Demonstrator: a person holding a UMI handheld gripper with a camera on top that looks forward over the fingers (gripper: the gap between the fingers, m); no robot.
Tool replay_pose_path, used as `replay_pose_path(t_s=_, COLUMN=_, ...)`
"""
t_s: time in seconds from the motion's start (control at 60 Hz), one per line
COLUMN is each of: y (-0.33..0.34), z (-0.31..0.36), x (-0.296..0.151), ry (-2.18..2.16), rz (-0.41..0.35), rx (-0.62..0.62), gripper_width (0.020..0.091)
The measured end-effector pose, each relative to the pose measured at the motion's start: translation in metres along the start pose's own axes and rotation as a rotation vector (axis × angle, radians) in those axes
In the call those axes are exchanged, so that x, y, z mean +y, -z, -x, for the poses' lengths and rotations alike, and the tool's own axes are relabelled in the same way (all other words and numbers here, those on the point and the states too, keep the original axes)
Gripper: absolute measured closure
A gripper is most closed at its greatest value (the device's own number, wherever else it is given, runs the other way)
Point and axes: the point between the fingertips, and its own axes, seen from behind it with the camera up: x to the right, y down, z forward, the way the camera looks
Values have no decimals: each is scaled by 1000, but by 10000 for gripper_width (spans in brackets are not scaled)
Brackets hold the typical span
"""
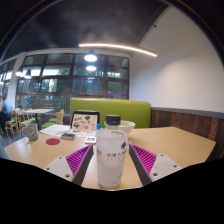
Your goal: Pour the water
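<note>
Held between the purple-padded fingers (pixel 110 165): a translucent plastic cup (pixel 111 157), upright, both pads pressed to its sides, lifted clear of the tabletop (pixel 180 141). Frosted wall, dark printed logo, contents hard to judge (possibly pale liquid). No tilt, so pouring apparently not begun. Beyond, a dark-lidded cup (pixel 113 121); off left, a red coaster (pixel 53 142).

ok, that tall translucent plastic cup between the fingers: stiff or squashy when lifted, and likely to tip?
The tall translucent plastic cup looks thin-walled, so it may flex if squeezed hard. It is tall relative to its base, so a sideways push could tip it. The gripper has a purple pad close at each side; I cannot tell whether they press on it.
</note>
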Motion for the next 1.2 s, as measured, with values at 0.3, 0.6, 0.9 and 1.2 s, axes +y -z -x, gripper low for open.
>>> replay_pose_path(t_s=0.3, y=-43, z=3, x=4, ry=-63, rz=-8, rx=69, gripper_width=588)
replay_pose_path(t_s=0.6, y=-45, z=14, x=0, ry=63, rz=14, rx=137, gripper_width=687)
replay_pose_path(t_s=0.9, y=-98, z=195, x=-121, ry=727, rz=-85, rx=78, gripper_width=688)
replay_pose_path(t_s=1.2, y=-158, z=378, x=-112, ry=1830, rz=-169, rx=3, gripper_width=686)
